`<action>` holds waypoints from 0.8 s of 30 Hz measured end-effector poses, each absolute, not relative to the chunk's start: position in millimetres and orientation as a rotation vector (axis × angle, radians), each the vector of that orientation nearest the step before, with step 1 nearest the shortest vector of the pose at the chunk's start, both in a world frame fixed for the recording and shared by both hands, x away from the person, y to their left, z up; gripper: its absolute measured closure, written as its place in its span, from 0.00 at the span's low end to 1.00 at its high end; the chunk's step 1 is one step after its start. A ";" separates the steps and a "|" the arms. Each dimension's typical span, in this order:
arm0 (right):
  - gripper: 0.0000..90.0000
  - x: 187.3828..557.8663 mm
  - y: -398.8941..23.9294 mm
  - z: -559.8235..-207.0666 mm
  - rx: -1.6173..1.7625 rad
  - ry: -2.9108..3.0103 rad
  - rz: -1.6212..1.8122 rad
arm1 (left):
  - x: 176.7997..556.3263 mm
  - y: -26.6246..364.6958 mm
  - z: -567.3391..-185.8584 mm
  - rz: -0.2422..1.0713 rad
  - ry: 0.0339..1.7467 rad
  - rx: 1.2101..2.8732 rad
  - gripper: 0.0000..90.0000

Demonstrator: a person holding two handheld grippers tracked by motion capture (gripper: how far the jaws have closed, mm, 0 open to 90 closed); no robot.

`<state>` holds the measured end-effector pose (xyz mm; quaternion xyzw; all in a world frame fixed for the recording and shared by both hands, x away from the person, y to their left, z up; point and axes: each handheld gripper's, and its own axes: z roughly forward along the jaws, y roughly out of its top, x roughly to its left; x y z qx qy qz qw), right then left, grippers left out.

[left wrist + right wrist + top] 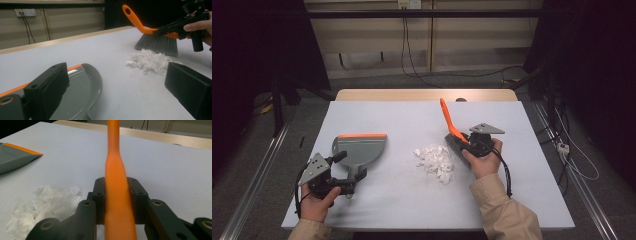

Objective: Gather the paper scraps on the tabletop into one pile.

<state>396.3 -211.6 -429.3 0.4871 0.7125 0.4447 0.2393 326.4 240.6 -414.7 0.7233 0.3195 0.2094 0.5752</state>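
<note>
a: from the high view, what's on the table (377, 200)?

b: a grey dustpan (358, 150) with an orange lip lies left of centre, a heap of white paper scraps (435, 161) sits in the middle, and a brush (455, 134) stands just right of the heap, bristles down, its orange handle slanting up and away.

a: and the hands?

b: the right gripper (472, 142) is clamped on the brush near its head. the left gripper (347, 172) rests by the dustpan's handle, jaws spread on either side of it (not pressing, as far as i can tell).

a: left gripper view?

b: its two black jaws stand wide apart, nothing between the pads. the dustpan (80, 92) lies partly beneath the left jaw, the scraps (150, 61) sit farther off, and the brush (156, 42) touches the table just behind them, held by the other gripper (175, 26).

a: right gripper view?

b: the jaws are closed tight on the orange handle (117, 202), which runs straight up between them. the scraps (47, 205) lie at lower left, a corner of the dustpan (15, 156) at far left.
</note>
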 end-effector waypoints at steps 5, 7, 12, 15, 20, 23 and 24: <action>0.79 393.9 -213.9 -426.4 1.312 1.935 1.203 | 326.5 239.9 -415.4 0.488 0.751 1.695 0.06; 0.79 394.8 -214.5 -429.1 1.313 1.958 1.170 | 326.2 239.6 -415.3 0.489 0.749 1.696 0.06; 0.79 393.2 -214.8 -427.6 1.291 1.994 1.140 | 326.5 240.7 -415.9 0.487 0.760 1.697 0.06; 0.77 394.8 -215.2 -425.4 1.307 2.029 1.141 | 326.3 240.7 -415.7 0.484 0.764 1.694 0.05; 0.74 397.0 -213.4 -420.1 1.324 2.059 1.107 | 326.1 240.4 -415.1 0.484 0.761 1.697 0.06; 0.72 398.4 -213.6 -416.7 1.343 2.057 1.100 | 325.3 241.2 -415.7 0.482 0.778 1.701 0.06; 0.72 399.0 -213.9 -415.4 1.344 2.057 1.092 | 325.3 242.1 -415.9 0.484 0.781 1.705 0.06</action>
